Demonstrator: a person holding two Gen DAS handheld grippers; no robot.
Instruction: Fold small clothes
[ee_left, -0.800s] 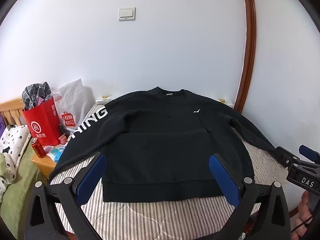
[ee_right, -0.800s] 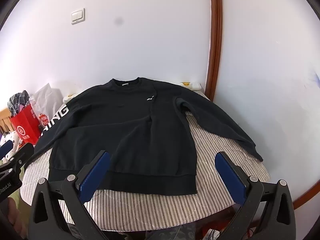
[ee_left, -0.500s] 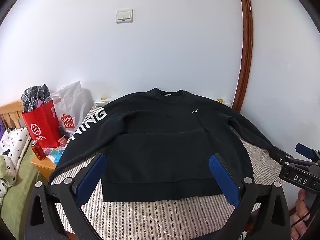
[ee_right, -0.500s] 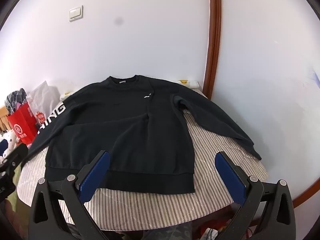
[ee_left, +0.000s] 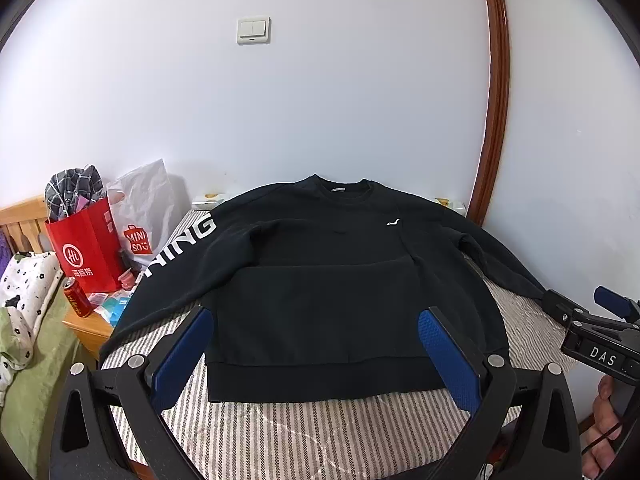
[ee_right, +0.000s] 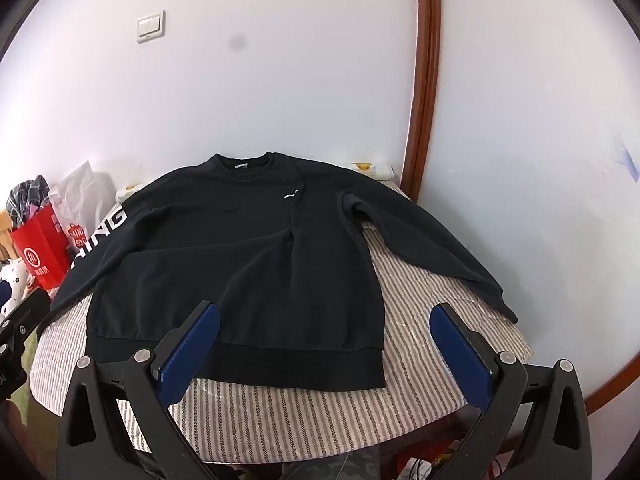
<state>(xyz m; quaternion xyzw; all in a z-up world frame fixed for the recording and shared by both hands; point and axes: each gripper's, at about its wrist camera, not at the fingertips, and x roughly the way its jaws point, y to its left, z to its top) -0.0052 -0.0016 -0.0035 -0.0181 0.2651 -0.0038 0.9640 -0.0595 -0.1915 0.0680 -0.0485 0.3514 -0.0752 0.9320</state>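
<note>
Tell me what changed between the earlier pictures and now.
Both views tilted slightly toward the table; nothing was taken hold of or let go. The left gripper and right gripper stay open and empty above the near hem of the black sweatshirt, which lies spread flat as before.

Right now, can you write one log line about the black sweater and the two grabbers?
stage: before first fold | sweatshirt: flat on striped table, sleeves spread | left gripper: open, empty | right gripper: open, empty
</note>
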